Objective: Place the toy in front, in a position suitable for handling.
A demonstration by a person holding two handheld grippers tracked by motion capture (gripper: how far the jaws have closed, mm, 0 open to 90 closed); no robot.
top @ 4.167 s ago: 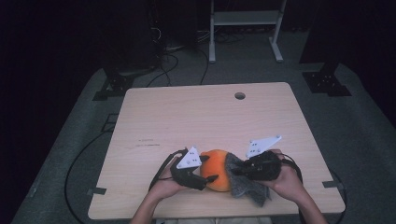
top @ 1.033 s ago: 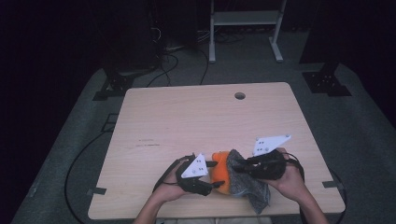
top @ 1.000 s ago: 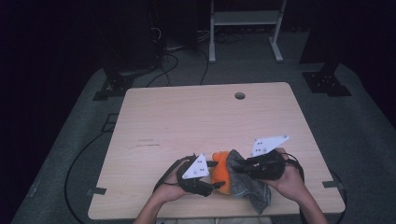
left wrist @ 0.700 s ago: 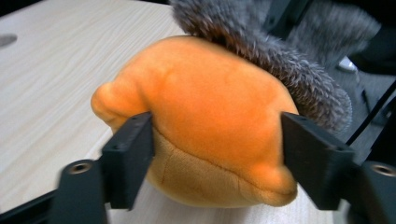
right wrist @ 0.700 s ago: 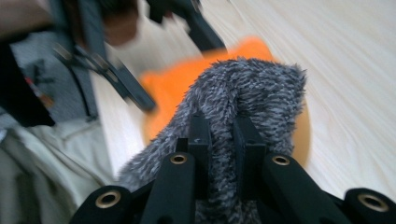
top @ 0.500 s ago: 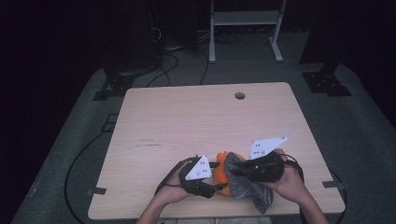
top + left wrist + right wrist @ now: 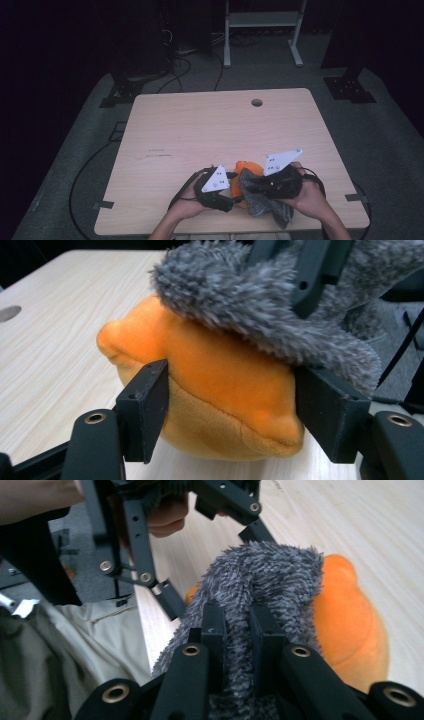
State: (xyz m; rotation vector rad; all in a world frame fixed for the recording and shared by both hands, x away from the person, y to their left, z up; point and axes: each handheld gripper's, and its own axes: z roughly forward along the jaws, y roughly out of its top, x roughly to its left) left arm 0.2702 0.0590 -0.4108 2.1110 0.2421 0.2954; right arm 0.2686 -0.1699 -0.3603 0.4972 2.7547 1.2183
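at lower centre of the high view, near the bench's [image 7: 200, 125] front edge: left gripper [image 7: 227, 405] fingers stand either side of one orange plush toy [image 7: 220, 390], pressing its flanks; the jaws have just been opening a little with the toy between them. right gripper [image 7: 235, 630] fingers are clamped tight on one grey fuzzy cloth [image 7: 260, 580], which is draped over the toy's top. toy rests on the bench between the two hands. risk, as judged: the loosening left hold may let the toy slide or roll when the cloth is tugged; the cloth's pile may drag the toy along. count: two grippers, one toy, one cloth, one bench.
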